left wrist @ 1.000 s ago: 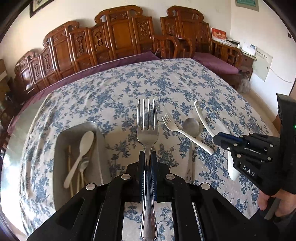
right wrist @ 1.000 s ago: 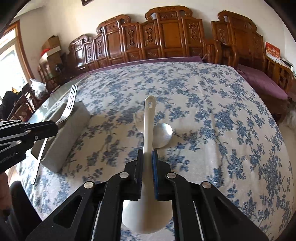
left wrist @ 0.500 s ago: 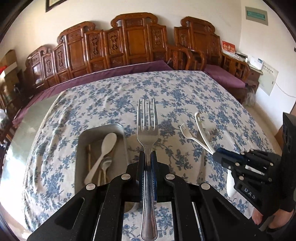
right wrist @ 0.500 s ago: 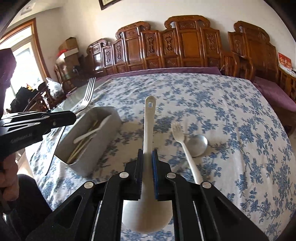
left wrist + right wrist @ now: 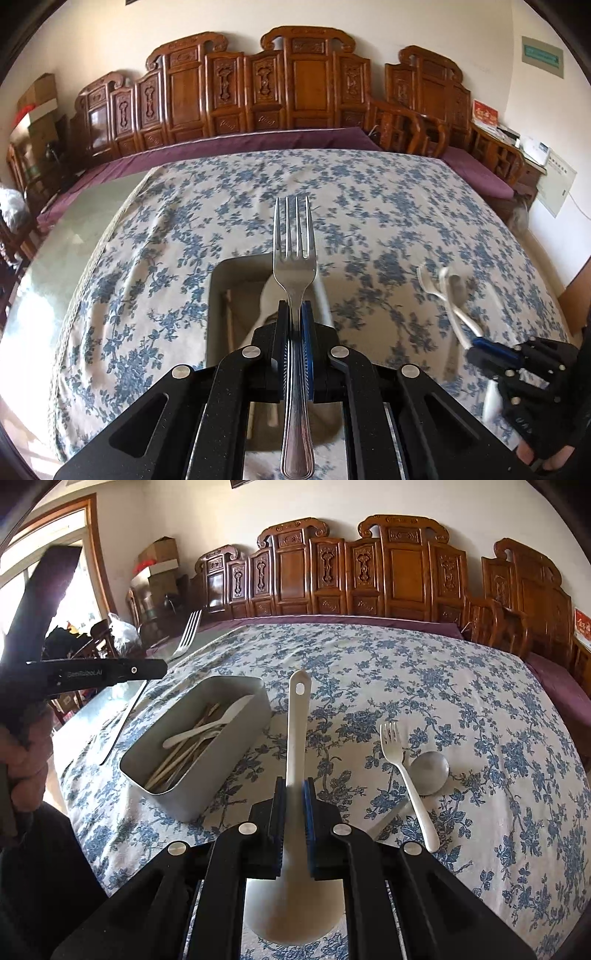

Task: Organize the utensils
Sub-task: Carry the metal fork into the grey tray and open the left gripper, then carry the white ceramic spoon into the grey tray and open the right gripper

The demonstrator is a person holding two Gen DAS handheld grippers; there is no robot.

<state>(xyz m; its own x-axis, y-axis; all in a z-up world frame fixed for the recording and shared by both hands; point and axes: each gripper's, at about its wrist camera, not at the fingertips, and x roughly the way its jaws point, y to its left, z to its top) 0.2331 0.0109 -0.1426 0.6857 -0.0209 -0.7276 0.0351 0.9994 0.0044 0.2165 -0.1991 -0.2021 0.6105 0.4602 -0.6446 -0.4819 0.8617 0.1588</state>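
My left gripper (image 5: 294, 314) is shut on a steel fork (image 5: 294, 251), tines forward, held above the grey metal tray (image 5: 218, 295). From the right wrist view the tray (image 5: 229, 746) holds a white spoon (image 5: 207, 725) and chopsticks, and the left gripper (image 5: 155, 668) with the fork (image 5: 186, 635) hovers to its left. My right gripper (image 5: 294, 794) is shut on a white ladle-like spoon (image 5: 297, 731), bowl toward the camera, handle forward, above the cloth right of the tray. A white plastic fork (image 5: 404, 775) and a steel spoon (image 5: 430, 771) lie on the tablecloth at right.
The table carries a blue floral cloth (image 5: 406, 672); bare glass shows at its left edge (image 5: 66, 243). Carved wooden chairs (image 5: 295, 85) line the far side. A purple-cushioned bench stands at right (image 5: 476, 173). The person's hand (image 5: 22, 753) holds the left gripper.
The left gripper has carried the fork leftward until it is over the tray. The right gripper has risen and drawn back with the white spoon, bringing the tray and loose utensils into view.
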